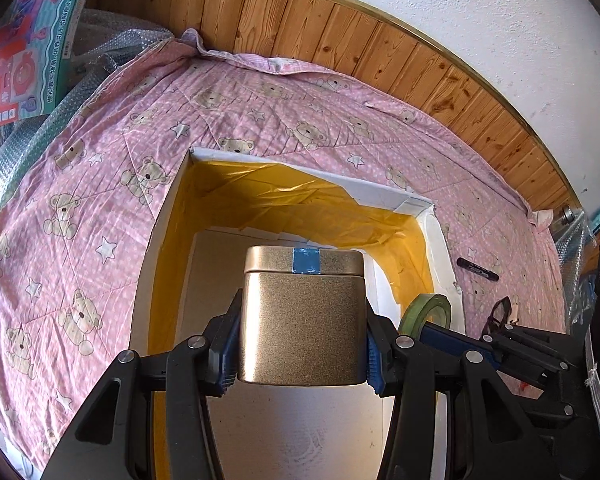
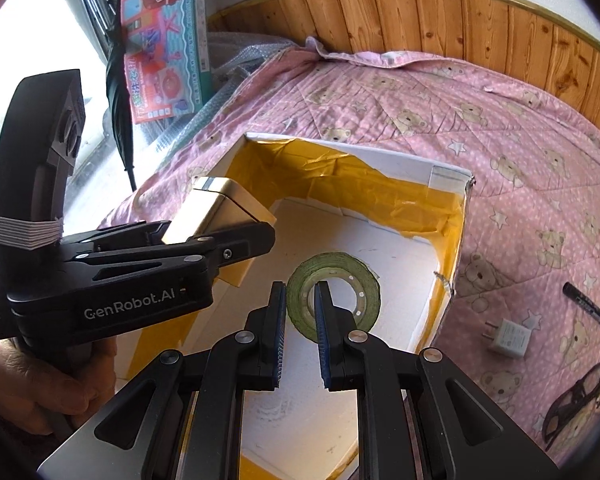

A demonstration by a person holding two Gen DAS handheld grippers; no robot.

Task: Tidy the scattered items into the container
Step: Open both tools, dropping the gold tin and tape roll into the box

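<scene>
We hold the gold tin [image 1: 303, 316] pinched between the left gripper [image 1: 303, 354] fingers, above the box [image 2: 448, 176] near its left wall, ready to lower it; the right gripper [image 2: 300, 336] fingers pinch the tape roll's [image 2: 334, 294] rim over the box floor; the marker [image 2: 588, 305], charger [image 2: 510, 338] and glasses [image 2: 578, 400] wait on the quilt [image 2: 520, 128] beyond the box's right wall.

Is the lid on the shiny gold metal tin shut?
Shut. The gold metal tin has its lid seated flush, with blue tape crossing the seam.
</scene>
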